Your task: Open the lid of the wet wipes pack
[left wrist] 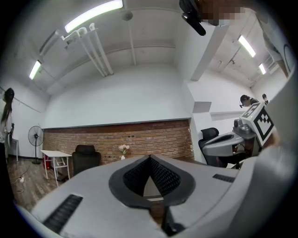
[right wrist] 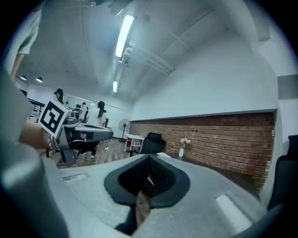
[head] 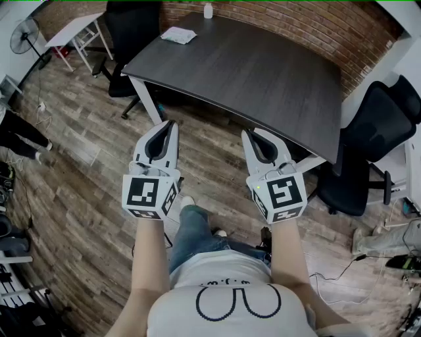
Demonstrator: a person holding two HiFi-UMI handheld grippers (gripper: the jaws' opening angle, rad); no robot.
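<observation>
The wet wipes pack (head: 178, 35), white and flat, lies near the far left corner of the dark table (head: 263, 79). Both grippers hang in the air over the wooden floor, short of the table's near edge and well away from the pack. My left gripper (head: 170, 124) is shut with nothing between its jaws, and its closed tips (left wrist: 150, 158) point level towards the brick wall. My right gripper (head: 247, 133) is also shut and empty (right wrist: 149, 157). Each gripper view shows the other gripper beside it: the right one (left wrist: 233, 139) and the left one (right wrist: 88, 132).
A small white vase with flowers (head: 208, 10) stands at the table's far edge by the brick wall (head: 309, 23). Black office chairs stand at the far left (head: 131, 33) and at the right (head: 368, 145). A white side table (head: 75, 29), a fan (head: 25, 36) and floor cables (head: 342, 276) are around.
</observation>
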